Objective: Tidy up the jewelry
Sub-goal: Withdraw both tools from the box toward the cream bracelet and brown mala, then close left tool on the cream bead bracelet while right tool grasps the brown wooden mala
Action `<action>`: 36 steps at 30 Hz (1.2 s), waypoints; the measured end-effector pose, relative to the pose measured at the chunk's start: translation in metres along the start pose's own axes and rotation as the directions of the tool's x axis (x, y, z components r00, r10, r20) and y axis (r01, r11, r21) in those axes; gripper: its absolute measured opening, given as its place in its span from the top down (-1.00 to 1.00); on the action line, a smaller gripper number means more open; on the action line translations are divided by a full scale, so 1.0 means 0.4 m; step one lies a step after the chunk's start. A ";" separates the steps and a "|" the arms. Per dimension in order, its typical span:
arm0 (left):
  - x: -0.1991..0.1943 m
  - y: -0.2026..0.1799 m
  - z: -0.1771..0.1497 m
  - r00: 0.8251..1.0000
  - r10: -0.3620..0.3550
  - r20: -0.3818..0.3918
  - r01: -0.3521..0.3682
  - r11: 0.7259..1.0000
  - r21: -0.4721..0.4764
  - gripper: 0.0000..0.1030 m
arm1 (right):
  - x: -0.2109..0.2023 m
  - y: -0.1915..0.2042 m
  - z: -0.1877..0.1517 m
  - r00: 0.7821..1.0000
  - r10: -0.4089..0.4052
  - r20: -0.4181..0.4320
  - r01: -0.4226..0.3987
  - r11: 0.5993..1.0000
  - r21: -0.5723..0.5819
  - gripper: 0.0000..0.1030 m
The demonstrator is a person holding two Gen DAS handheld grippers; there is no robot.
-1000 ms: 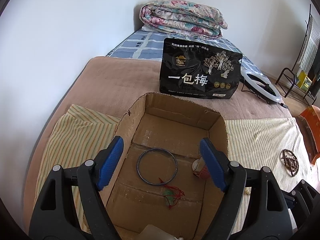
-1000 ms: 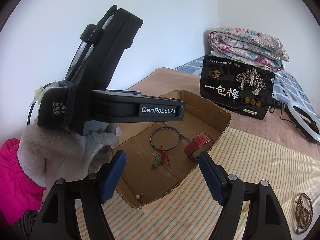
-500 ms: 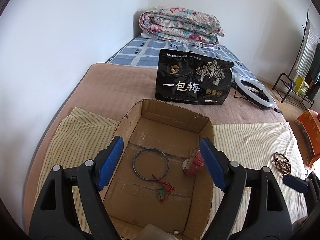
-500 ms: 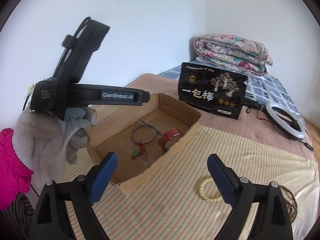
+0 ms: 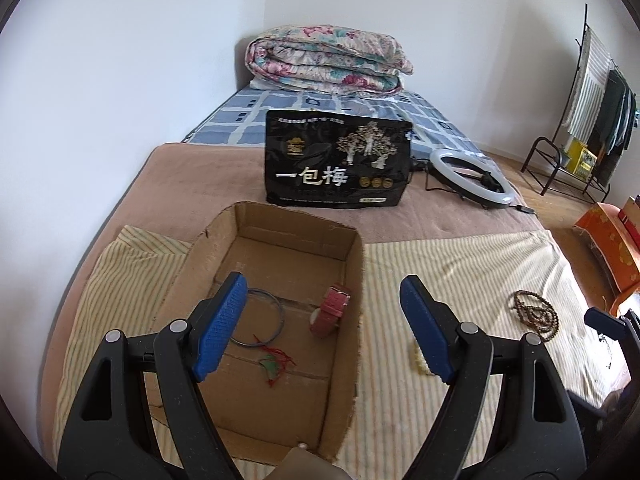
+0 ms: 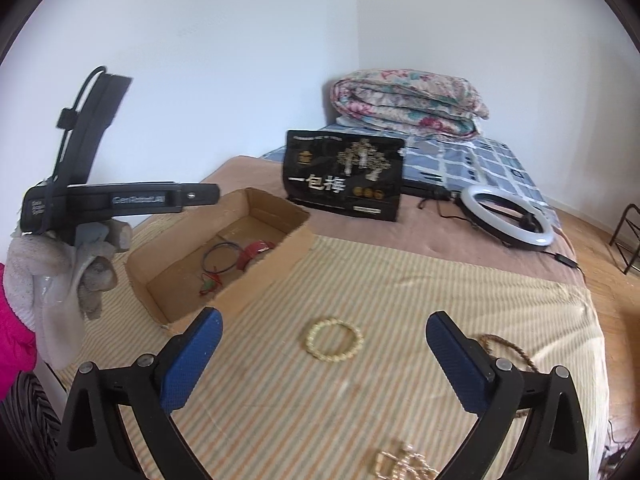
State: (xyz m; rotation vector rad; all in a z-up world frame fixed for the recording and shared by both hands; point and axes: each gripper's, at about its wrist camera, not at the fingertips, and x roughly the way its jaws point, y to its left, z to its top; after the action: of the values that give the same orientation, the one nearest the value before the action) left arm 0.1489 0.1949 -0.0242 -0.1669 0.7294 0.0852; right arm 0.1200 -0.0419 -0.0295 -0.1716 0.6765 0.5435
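- Judging by what lies where, the sorting is partly done: the cardboard box (image 5: 356,280) on the striped cloth (image 6: 400,288) already holds a thin dark hoop bangle (image 5: 260,316), a red watch (image 5: 332,310) leaning near its right wall, and a small green charm on red cord (image 5: 276,364).
- A tiny pale bead (image 5: 302,446) sits at the box's near edge; whether it lies inside or just on the rim cannot be told.
- Left outside on the cloth are a pale yellow bead bracelet (image 6: 334,338), a brown bead strand (image 6: 508,350) to its right, and a gold-toned chain (image 6: 404,464) at the bottom of the right wrist view, blurred.
- So roughly half the pieces appear to remain, all well apart from the box.
- The left gripper (image 5: 326,328) hangs above the box's right wall with its jaws spread wide, holding nothing and touching nothing.
- The right gripper (image 6: 324,354) is likewise released, jaws wide apart and empty; the yellow bracelet shows between its blue pads (image 6: 192,360), but the claw seems to be above the cloth, not in contact.
- That bracelet looks the likeliest next pick, being framed by the right claw; being a loose ring of beads lying flat, it may slide on the cloth when pinched.
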 end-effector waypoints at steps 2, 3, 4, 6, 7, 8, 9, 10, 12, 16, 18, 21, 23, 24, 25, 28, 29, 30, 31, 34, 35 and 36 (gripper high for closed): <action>-0.008 -0.022 -0.006 1.000 -0.012 0.005 0.012 1.000 0.014 -0.58 | -0.016 -0.034 -0.009 1.000 -0.030 0.000 0.030 0.999 0.017 -0.99; -0.012 -0.033 -0.010 1.000 -0.015 0.007 0.015 1.000 0.022 -0.57 | -0.024 -0.054 -0.013 0.999 -0.045 -0.001 0.045 0.999 0.029 -0.99; -0.015 -0.046 -0.015 1.000 -0.019 0.008 0.018 0.999 0.031 -0.57 | -0.032 -0.073 -0.018 0.998 -0.060 -0.001 0.060 0.997 0.043 -0.99; -0.020 -0.070 -0.024 1.000 -0.028 0.009 0.027 0.999 0.047 -0.57 | -0.043 -0.107 -0.024 0.996 -0.091 0.004 0.090 0.994 0.068 -0.99; -0.022 -0.082 -0.030 0.999 -0.034 0.008 0.034 0.998 0.054 -0.57 | -0.050 -0.127 -0.029 0.994 -0.108 0.007 0.107 0.991 0.082 -0.99; -0.024 -0.094 -0.035 0.999 -0.041 0.006 0.041 0.997 0.059 -0.57 | -0.056 -0.141 -0.033 0.993 -0.121 0.010 0.120 0.989 0.091 -0.99; -0.026 -0.103 -0.039 0.999 -0.048 0.004 0.048 0.997 0.061 -0.57 | -0.060 -0.160 -0.035 0.991 -0.135 0.012 0.133 0.986 0.103 -0.99; -0.028 -0.115 -0.044 0.998 -0.058 0.001 0.058 0.996 0.063 -0.57 | -0.067 -0.181 -0.040 0.988 -0.153 0.013 0.151 0.981 0.119 -0.99; -0.030 -0.138 -0.054 0.997 -0.073 -0.007 0.074 0.995 0.072 -0.57 | -0.076 -0.216 -0.045 0.984 -0.179 0.012 0.176 0.974 0.142 -0.99; -0.027 -0.179 -0.073 0.995 -0.099 -0.027 0.101 0.992 0.081 -0.57 | -0.092 -0.285 -0.055 0.975 -0.221 0.008 0.216 0.958 0.190 -0.99; -0.021 -0.200 -0.088 0.993 -0.113 -0.044 0.116 0.989 0.092 -0.57 | -0.093 -0.315 -0.056 0.973 -0.231 -0.002 0.226 0.951 0.213 -0.99; -0.009 -0.231 -0.108 0.991 -0.119 -0.066 0.126 0.985 0.116 -0.57 | -0.089 -0.358 -0.059 0.970 -0.242 -0.024 0.240 0.937 0.252 -0.99; 0.005 -0.247 -0.121 0.988 -0.126 -0.089 0.137 0.983 0.123 -0.57 | -0.084 -0.383 -0.064 0.968 -0.249 -0.039 0.250 0.930 0.269 -0.99; 0.012 -0.253 -0.127 0.987 -0.129 -0.098 0.141 0.982 0.128 -0.57 | -0.080 -0.394 -0.066 0.967 -0.248 -0.049 0.252 0.927 0.278 -0.99; 0.021 -0.259 -0.132 0.986 -0.129 -0.107 0.143 0.981 0.134 -0.57 | -0.075 -0.404 -0.067 0.968 -0.244 -0.057 0.250 0.925 0.287 -0.99; 0.046 -0.273 -0.144 0.984 -0.125 -0.131 0.143 0.980 0.137 -0.57 | -0.054 -0.433 -0.077 0.971 -0.223 -0.092 0.241 0.916 0.321 -0.99; 0.054 -0.275 -0.147 0.982 -0.128 -0.139 0.146 0.980 0.134 -0.57 | -0.044 -0.443 -0.082 0.971 -0.216 -0.105 0.239 0.913 0.329 -0.99; 0.062 -0.277 -0.148 0.981 -0.129 -0.145 0.148 0.980 0.133 -0.57 | -0.035 -0.450 -0.086 0.970 -0.212 -0.117 0.239 0.911 0.336 -0.99; 0.072 -0.281 -0.150 0.980 -0.128 -0.154 0.149 0.979 0.136 -0.57 | -0.025 -0.460 -0.091 0.970 -0.205 -0.132 0.239 0.907 0.347 -0.99; 0.095 -0.290 -0.163 0.976 -0.128 -0.177 0.154 0.977 0.146 -0.57 | 0.004 -0.485 -0.105 0.971 -0.175 -0.166 0.227 0.896 0.382 -0.99; 0.105 -0.292 -0.169 0.974 -0.128 -0.189 0.157 0.976 0.149 -0.57 | 0.013 -0.495 -0.111 0.970 -0.164 -0.179 0.224 0.890 0.396 -0.99; 0.113 -0.294 -0.174 0.972 -0.127 -0.198 0.158 0.976 0.152 -0.57 | 0.022 -0.505 -0.118 0.969 -0.159 -0.191 0.225 0.884 0.409 -0.99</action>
State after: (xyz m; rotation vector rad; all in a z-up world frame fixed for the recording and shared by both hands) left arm 0.1529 0.0674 -0.0910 -0.0675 0.9059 -0.1310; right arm 0.2069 -0.2247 -0.0761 0.1352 0.9024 0.1798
